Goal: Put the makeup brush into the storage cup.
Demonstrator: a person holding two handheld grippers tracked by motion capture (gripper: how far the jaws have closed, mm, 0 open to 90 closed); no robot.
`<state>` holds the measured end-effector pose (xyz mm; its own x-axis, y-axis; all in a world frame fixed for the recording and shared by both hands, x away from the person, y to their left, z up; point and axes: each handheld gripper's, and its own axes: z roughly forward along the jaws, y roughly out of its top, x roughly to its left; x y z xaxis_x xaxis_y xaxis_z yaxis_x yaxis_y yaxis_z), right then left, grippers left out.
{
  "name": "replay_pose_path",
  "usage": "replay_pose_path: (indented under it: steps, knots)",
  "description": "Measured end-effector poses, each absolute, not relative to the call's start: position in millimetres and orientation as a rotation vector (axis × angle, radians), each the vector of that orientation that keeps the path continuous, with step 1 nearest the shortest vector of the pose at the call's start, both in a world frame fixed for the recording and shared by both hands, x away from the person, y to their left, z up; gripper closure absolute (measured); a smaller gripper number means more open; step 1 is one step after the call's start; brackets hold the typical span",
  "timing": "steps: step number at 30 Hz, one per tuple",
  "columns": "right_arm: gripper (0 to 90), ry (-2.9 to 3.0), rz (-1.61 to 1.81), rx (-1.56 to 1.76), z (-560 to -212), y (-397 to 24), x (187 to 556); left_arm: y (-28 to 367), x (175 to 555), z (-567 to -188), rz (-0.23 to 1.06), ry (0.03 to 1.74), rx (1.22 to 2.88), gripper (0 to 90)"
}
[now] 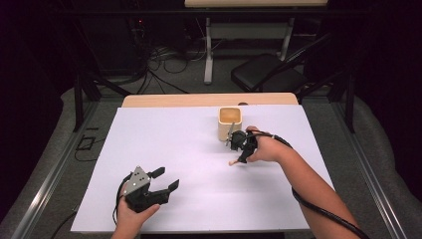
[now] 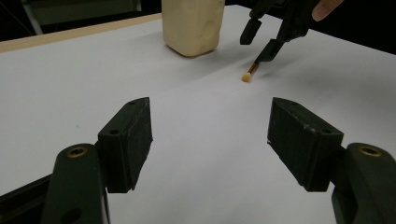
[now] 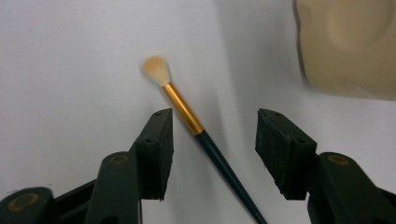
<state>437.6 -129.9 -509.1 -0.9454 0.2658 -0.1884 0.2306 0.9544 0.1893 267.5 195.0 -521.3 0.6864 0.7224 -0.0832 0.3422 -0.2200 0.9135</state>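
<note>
A small paintbrush (image 3: 184,109) with a dark handle, gold ferrule and pale bristles lies flat on the white sheet (image 1: 169,134). My right gripper (image 3: 214,114) hangs over it, jaws open on either side of the handle with a gap to each pad. From above, the brush tip (image 1: 231,162) pokes out just below the right gripper (image 1: 242,155). A cream cup (image 1: 230,123) stands upright right behind that hand. My left gripper (image 1: 167,178) rests near the front left, open and empty; its own view looks across at the brush tip (image 2: 246,76) and the cup (image 2: 192,25).
The white sheet covers a wooden table whose far edge (image 1: 209,99) shows behind the cup. A black chair (image 1: 266,74) and a tangle of cables (image 1: 164,59) sit on the floor beyond. Metal rails (image 1: 50,174) run along both sides.
</note>
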Motion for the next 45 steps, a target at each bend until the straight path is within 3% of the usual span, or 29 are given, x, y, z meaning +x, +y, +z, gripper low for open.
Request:
replay_pose_path:
  steps: [45]
  knots:
    - [56.8, 2.928, 0.144, 0.269, -522.3, -121.8, 436.2, 196.2, 267.8, -521.9, 0.438, 0.849, 1.824, 30.8]
